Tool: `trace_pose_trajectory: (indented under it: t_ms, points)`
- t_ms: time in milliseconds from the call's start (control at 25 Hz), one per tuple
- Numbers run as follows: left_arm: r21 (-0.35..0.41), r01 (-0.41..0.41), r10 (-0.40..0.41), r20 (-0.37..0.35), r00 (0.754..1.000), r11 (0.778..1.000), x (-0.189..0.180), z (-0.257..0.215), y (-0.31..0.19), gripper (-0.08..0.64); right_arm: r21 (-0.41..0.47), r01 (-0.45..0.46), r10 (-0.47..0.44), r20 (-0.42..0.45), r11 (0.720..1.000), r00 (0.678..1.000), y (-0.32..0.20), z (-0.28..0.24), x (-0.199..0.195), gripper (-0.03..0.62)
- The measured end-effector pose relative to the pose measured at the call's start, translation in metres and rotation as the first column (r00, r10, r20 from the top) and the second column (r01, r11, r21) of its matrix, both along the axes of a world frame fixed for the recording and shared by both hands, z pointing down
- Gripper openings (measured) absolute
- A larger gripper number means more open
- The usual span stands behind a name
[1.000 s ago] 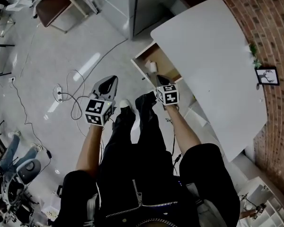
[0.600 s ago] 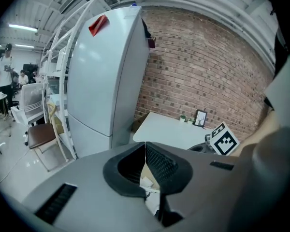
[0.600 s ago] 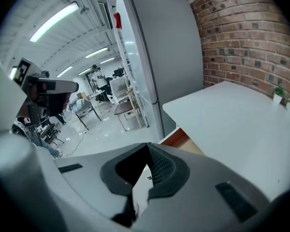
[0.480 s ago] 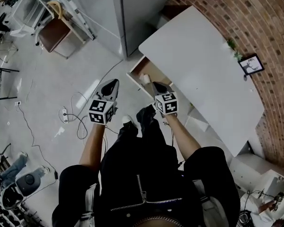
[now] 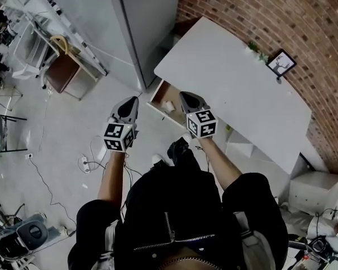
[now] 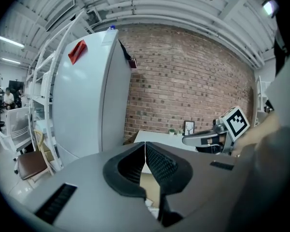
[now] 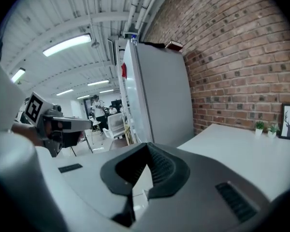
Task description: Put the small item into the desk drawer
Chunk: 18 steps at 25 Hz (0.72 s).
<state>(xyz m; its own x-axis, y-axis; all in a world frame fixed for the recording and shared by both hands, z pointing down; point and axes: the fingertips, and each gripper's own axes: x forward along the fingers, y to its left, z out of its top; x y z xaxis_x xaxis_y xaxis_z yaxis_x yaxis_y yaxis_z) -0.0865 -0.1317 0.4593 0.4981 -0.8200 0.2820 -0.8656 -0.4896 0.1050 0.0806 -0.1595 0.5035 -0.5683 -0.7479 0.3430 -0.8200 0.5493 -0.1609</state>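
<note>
The white desk [image 5: 231, 89] has one drawer [image 5: 158, 96] pulled out at its left end. A small white item [image 5: 169, 106] lies inside that drawer. My right gripper [image 5: 185, 97] hovers just right of the open drawer, over the desk's front edge; its jaws are shut and hold nothing [image 7: 146, 150]. My left gripper [image 5: 132, 100] hangs over the floor left of the drawer, also shut and empty [image 6: 145, 146]. Each gripper sees the other from the side: the right gripper [image 6: 187, 140] and the left gripper [image 7: 84, 124].
A tall grey cabinet [image 5: 141, 21] stands left of the desk against the brick wall [image 5: 259, 10]. A framed picture [image 5: 280, 64] and a small plant [image 5: 253, 48] sit at the desk's far edge. Cables [image 5: 93, 161] lie on the floor, and a brown chair [image 5: 59, 72] stands far left.
The head view has swung up toward the wall. My right gripper, earlier right by the item in the drawer, now sits to the drawer's right. Both grippers stay shut.
</note>
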Motion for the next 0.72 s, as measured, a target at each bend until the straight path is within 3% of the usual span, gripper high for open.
trace_pose_trajectory:
  t_ms: [360,720]
  points:
    - [0.138,-0.022,0.022,0.002,1.000,0.990,0.003,-0.057,-0.003,0.021,0.186,-0.041,0.036,0.034,0.982,0.999,0.015,-0.093,0.011,0.005]
    - [0.167,-0.020,0.021,-0.006,1.000,0.986,0.003,-0.068,0.006,0.021,0.251,-0.088,0.076,0.058,0.964,0.995,0.030,-0.118,0.021,0.005]
